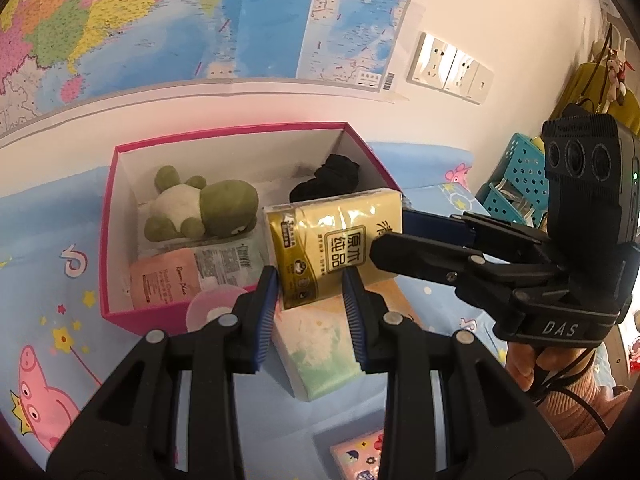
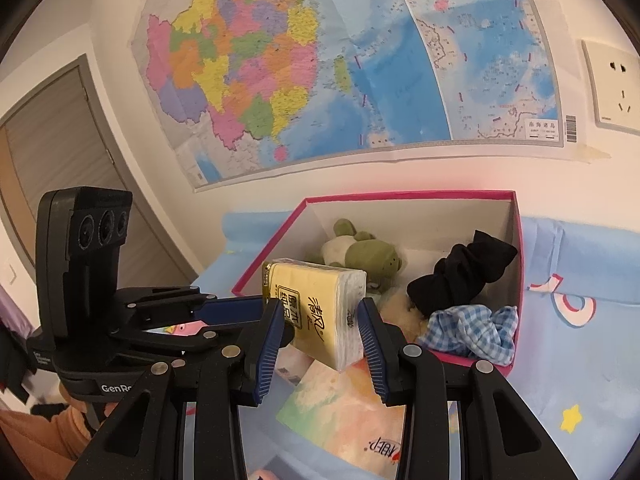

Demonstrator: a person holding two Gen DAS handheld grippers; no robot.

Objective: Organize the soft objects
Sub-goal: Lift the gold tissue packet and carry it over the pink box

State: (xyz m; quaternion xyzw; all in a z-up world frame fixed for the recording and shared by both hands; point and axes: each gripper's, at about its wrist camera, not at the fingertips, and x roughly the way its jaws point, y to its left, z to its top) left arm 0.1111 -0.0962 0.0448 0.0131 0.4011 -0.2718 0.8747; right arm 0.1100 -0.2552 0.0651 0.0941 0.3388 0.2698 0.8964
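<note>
With plush frog (image 1: 200,208) and black cloth (image 2: 460,276) boxed, we clamp the yellow tissue pack (image 1: 336,240) in both grippers, left gripper (image 1: 310,304) and right gripper (image 2: 320,332), above the pink box (image 1: 120,312), another pack (image 1: 320,348) left on the bed

- I am seeing both wrist views evenly and brightly lit, with soft shadows only.
- A pinkish cast is spreading across the white wall (image 1: 452,8) above the pink box (image 1: 120,312).
- Glare is shining off the yellow tissue pack (image 1: 340,240) wrapper in my left view.
- The fisheye is bending the map (image 2: 320,60) edges and the door frame (image 2: 100,152), strongest toward 9 and 3 o'clock.
- Black vignette is closing the corners at 10, 2, 4 and 8 o'clock.
- My own gripper arms at 6 o'clock are staying dark, detail lost.
- Small print is looking soft.
</note>
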